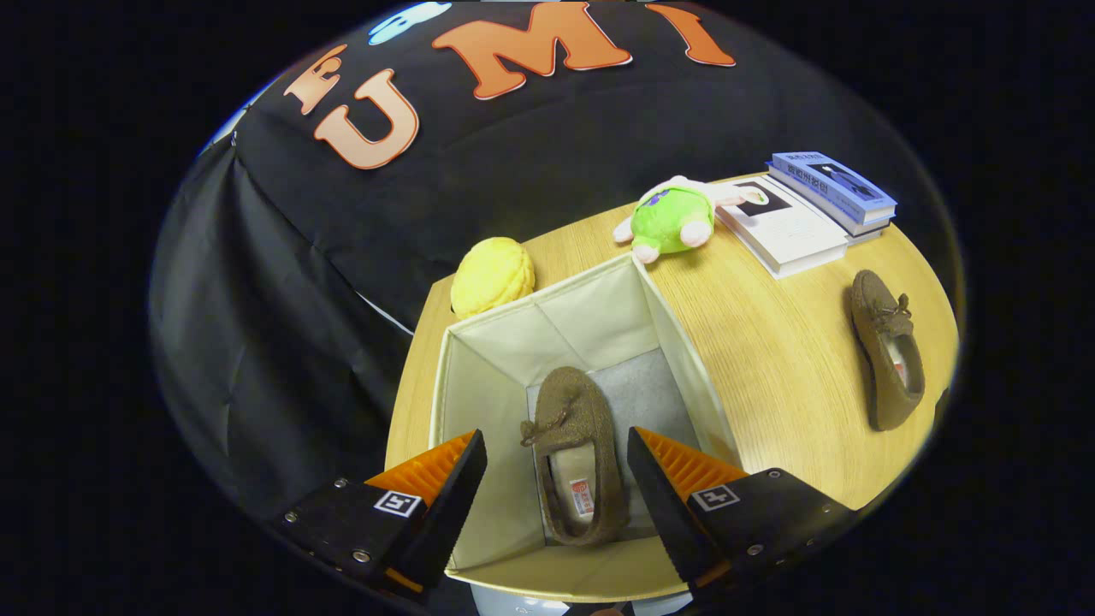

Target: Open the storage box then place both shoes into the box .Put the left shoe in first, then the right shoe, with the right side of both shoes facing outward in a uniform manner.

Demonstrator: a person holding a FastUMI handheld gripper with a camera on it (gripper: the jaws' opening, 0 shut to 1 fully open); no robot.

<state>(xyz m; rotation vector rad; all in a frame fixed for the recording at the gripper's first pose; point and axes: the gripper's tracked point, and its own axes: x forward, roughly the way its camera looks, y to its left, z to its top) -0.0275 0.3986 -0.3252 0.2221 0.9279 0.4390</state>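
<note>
I see the table (770,359) carrying the open storage box (479,376), with bare wood between the box's right wall and the second shoe (890,351), which lies well apart, bow end toward the books (804,214). Inside the box, the first shoe (577,453) lies on the floor, its long axis running away from me, bow end farthest, room on both sides. My gripper (556,488) hangs above it, jaws spread wide and holding nothing.
</note>
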